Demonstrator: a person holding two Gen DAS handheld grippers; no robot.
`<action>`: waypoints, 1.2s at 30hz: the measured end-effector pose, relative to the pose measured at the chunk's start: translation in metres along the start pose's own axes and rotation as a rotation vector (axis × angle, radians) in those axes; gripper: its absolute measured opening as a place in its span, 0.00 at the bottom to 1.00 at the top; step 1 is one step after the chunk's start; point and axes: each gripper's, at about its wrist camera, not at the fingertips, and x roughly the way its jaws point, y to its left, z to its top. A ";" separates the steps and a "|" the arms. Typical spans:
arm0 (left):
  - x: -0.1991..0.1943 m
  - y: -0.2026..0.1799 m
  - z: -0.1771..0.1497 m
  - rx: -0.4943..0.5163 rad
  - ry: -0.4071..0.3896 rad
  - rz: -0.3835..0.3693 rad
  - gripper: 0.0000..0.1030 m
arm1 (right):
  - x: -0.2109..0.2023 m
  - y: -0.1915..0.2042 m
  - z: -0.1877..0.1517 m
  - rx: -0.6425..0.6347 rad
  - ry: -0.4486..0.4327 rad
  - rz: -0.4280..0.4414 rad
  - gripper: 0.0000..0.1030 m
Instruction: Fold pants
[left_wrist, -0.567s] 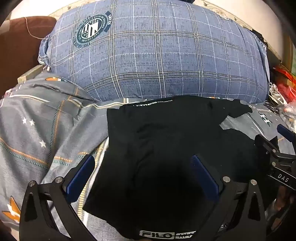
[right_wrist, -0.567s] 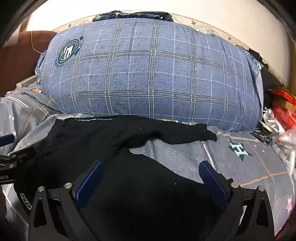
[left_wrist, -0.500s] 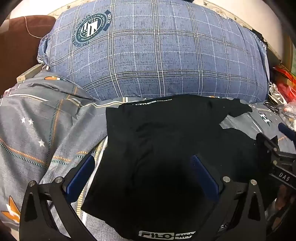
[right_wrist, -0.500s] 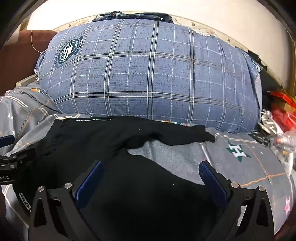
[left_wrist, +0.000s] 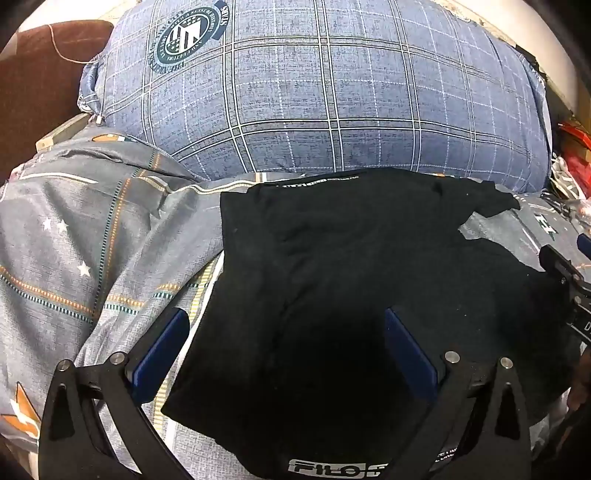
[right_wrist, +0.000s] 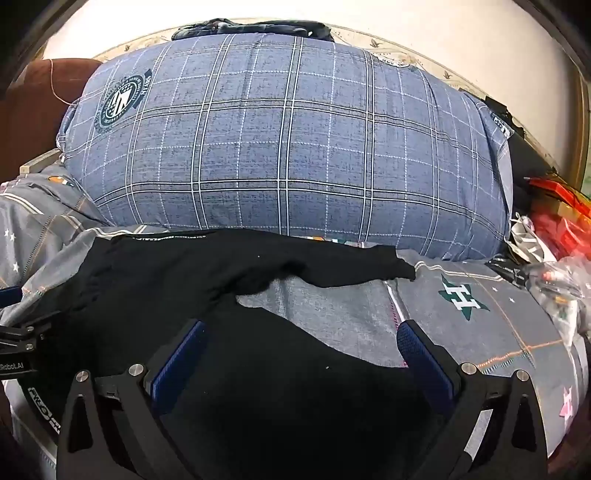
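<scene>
Black pants (left_wrist: 351, 280) lie spread on a grey patterned bedsheet (left_wrist: 81, 251), with the white-lettered waistband at the near edge. One leg end reaches toward the pillow on the right (right_wrist: 373, 269). My left gripper (left_wrist: 284, 332) is open, hovering over the near waistband part of the pants. My right gripper (right_wrist: 301, 343) is open, over the near pants leg (right_wrist: 280, 387). Each gripper shows at the edge of the other's view: the right gripper (left_wrist: 565, 273), the left gripper (right_wrist: 18, 332). Neither holds the fabric.
A large blue plaid pillow (left_wrist: 325, 92) lies behind the pants. A brown cushion (left_wrist: 33, 74) is at the far left. Red packaging and plastic clutter (right_wrist: 554, 236) sit at the right edge of the bed.
Both grippers have shifted slightly; the view drifted a little. The pants lie the same and both grippers stay open.
</scene>
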 end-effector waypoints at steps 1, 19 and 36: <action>0.000 0.000 0.000 0.005 -0.001 0.005 1.00 | 0.000 0.000 0.000 0.000 0.002 -0.001 1.00; -0.001 -0.011 0.001 0.071 0.006 0.031 1.00 | 0.006 -0.001 -0.003 -0.008 0.025 -0.012 1.00; 0.000 -0.016 0.000 0.111 0.004 0.052 1.00 | 0.009 0.000 -0.003 -0.017 0.036 -0.014 1.00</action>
